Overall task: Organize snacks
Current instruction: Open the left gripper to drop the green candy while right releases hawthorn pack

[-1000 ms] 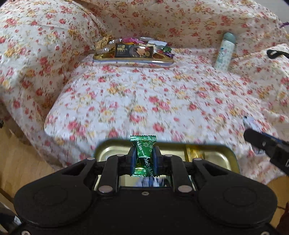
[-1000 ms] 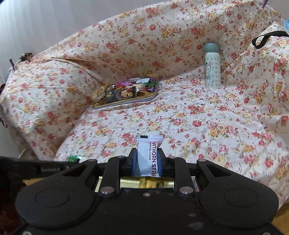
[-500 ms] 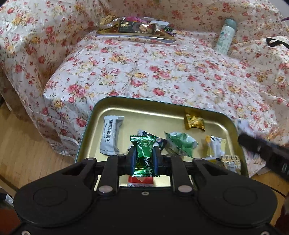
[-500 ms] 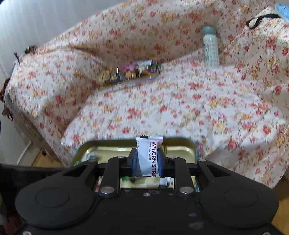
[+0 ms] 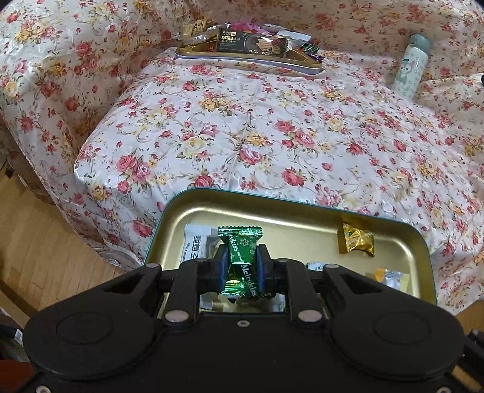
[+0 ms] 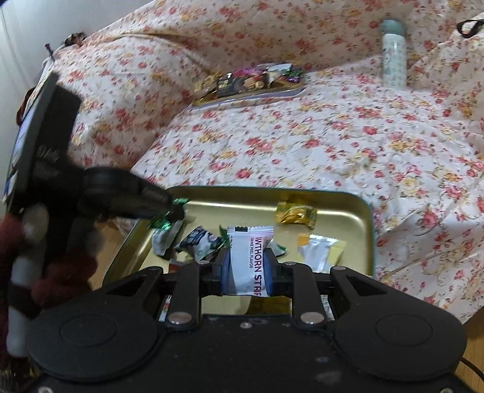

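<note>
My left gripper (image 5: 241,257) is shut on a green Meltykiss candy (image 5: 242,260) and holds it over the near gold tray (image 5: 272,208). It also shows in the right wrist view (image 6: 172,211), over the tray's left side. My right gripper (image 6: 247,266) is shut on a white hawthorn strip packet (image 6: 249,260) above the same tray (image 6: 367,229). Several wrapped snacks lie in the tray, among them a gold candy (image 5: 355,238) and a white packet (image 5: 195,241). A second tray (image 5: 248,57) heaped with snacks sits far back on the sofa.
The sofa is covered with a floral sheet (image 5: 257,127). A pale green bottle (image 5: 410,66) stands at the back right. Wooden floor (image 5: 36,235) lies to the left of the sofa. A black strap (image 6: 469,25) lies on the right armrest.
Both grippers have tilted down and moved over the near tray, each still gripping its snack. The left gripper now appears at the left of the right wrist view.
</note>
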Available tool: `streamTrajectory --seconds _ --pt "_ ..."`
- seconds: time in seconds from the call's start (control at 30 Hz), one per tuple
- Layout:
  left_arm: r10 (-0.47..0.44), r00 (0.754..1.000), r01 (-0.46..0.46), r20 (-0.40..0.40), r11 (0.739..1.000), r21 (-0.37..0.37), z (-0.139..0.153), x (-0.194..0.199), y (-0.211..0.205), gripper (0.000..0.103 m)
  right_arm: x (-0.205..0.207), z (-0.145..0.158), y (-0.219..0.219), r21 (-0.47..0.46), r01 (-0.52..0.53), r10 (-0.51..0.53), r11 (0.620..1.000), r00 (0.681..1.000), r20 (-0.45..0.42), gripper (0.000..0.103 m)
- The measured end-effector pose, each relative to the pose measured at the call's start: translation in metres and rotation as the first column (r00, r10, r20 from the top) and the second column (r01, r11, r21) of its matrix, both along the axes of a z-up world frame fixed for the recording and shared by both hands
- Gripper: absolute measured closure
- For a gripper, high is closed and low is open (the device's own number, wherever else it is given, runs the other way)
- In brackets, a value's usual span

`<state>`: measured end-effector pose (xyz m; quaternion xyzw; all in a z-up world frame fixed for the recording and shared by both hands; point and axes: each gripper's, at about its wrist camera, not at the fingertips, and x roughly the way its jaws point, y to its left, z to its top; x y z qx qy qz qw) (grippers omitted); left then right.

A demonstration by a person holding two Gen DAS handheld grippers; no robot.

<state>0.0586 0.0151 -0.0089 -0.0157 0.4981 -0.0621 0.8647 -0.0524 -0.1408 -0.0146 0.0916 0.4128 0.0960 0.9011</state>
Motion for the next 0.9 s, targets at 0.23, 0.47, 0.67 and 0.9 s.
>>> streamTrajectory --seconds 0.23,0.47,0.67,0.9 --pt "0.009 1.000 -0.009 0.016 1.000 0.029 0.001 -0.002 -0.002 0.072 0.000 0.000 0.005 -0.003 -0.019 0.019 1.000 1.000 -0.004 0.079" --pt "0.013 0.999 -0.014 0.030 0.999 0.047 0.002 -0.008 -0.001 0.063 0.002 -0.001 0.006 -0.004 -0.034 0.033 0.999 0.999 -0.008 0.078" --pt "0.014 0.998 -0.018 0.064 0.998 0.066 0.006 -0.020 -0.001 0.056 0.000 0.002 0.008 -0.017 -0.047 0.047 0.999 0.999 0.006 0.077" --pt "0.013 0.995 -0.021 0.102 0.996 0.081 0.013 -0.035 -0.001 0.052 -0.002 0.008 0.006 -0.073 0.016 -0.012 0.997 0.999 0.046 0.050"
